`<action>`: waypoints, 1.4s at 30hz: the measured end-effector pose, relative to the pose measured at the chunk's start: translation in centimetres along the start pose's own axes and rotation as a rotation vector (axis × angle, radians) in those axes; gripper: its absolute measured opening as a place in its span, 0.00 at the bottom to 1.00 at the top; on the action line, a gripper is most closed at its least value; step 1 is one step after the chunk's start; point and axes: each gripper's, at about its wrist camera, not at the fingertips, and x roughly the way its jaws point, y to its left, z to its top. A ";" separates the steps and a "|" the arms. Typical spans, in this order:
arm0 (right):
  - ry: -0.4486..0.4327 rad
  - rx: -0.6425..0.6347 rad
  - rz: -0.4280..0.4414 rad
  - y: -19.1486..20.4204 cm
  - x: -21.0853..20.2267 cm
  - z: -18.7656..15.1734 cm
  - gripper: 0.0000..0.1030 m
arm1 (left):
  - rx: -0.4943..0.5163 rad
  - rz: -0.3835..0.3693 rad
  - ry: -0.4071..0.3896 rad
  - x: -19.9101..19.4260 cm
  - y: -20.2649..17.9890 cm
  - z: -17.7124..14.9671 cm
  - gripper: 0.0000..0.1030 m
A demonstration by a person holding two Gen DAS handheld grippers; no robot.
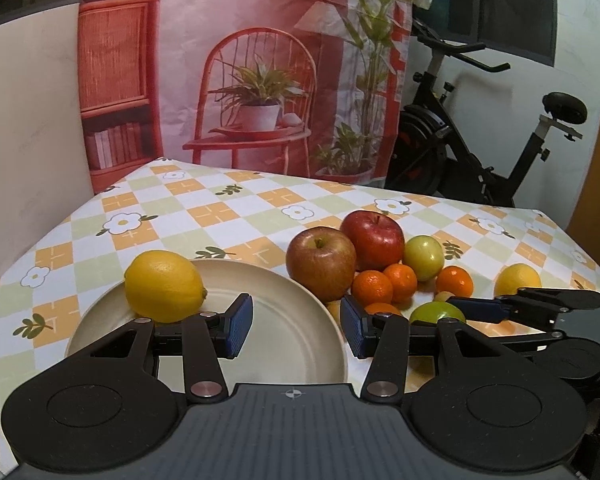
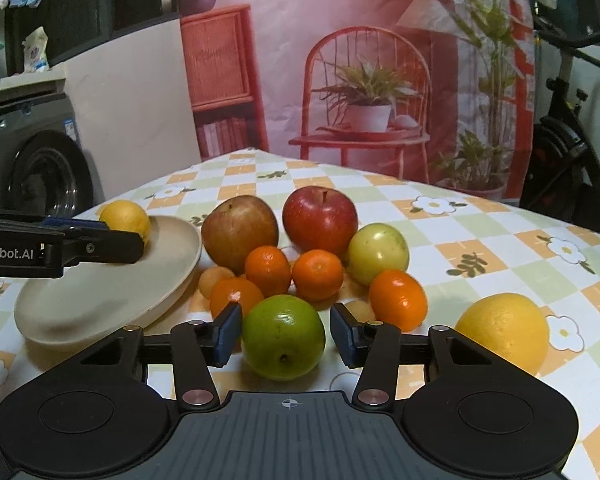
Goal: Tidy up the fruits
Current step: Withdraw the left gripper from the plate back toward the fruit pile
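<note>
Both sets of jaws stand wide apart and hold nothing. Your left gripper (image 1: 296,326) hangs over the near part of the plate (image 1: 300,344), with a lemon (image 1: 163,286) lying on the plate's far left side, just beside the left finger. Your right gripper (image 2: 286,330) has the green apple (image 2: 283,337) sitting between its fingers, with a gap showing on each side, so you have not closed on it yet.

By my reading you are early in the job: one lemon is on the plate and the rest is still loose on the table. Left to sort are the brownish apple (image 2: 239,232), the red apple (image 2: 320,214), the pale green fruit (image 2: 378,253), four mandarins (image 2: 318,275) bunched in the middle, a couple of small tan fruits partly hidden among them, and the second lemon (image 2: 504,330) off to the right, apart from the pile.

All of it rests on a tablecloth (image 2: 480,232) checked in orange, green and white with flower prints. Behind hangs a printed backdrop (image 2: 360,60) of a red chair and potted plants. An exercise bike (image 1: 480,136) stands to the right, a washing machine (image 2: 40,168) to the left.
</note>
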 end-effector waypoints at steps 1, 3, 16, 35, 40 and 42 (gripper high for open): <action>0.003 0.002 0.008 0.0 0.0 -0.1 0.41 | 0.002 -0.002 -0.001 0.0 0.0 0.0 0.50; 0.002 0.008 0.011 0.0 -0.2 -0.2 0.40 | 0.002 -0.005 -0.001 -0.1 0.0 -0.1 0.50; -0.022 0.101 -0.015 -1.4 -2.8 -1.5 0.40 | 0.036 -0.021 -0.002 -0.6 -0.7 -0.3 0.50; -0.034 0.181 -0.061 -3.0 -5.0 -2.8 0.40 | 0.114 -0.087 0.020 -0.2 -2.0 -1.0 0.45; -0.041 0.183 -0.077 -3.0 -5.2 -2.9 0.40 | 0.110 -0.103 0.047 0.3 -1.8 -0.8 0.41; -0.048 0.194 -0.077 -3.1 -5.3 -2.9 0.40 | 0.125 -0.116 0.045 0.3 -2.1 -0.6 0.40</action>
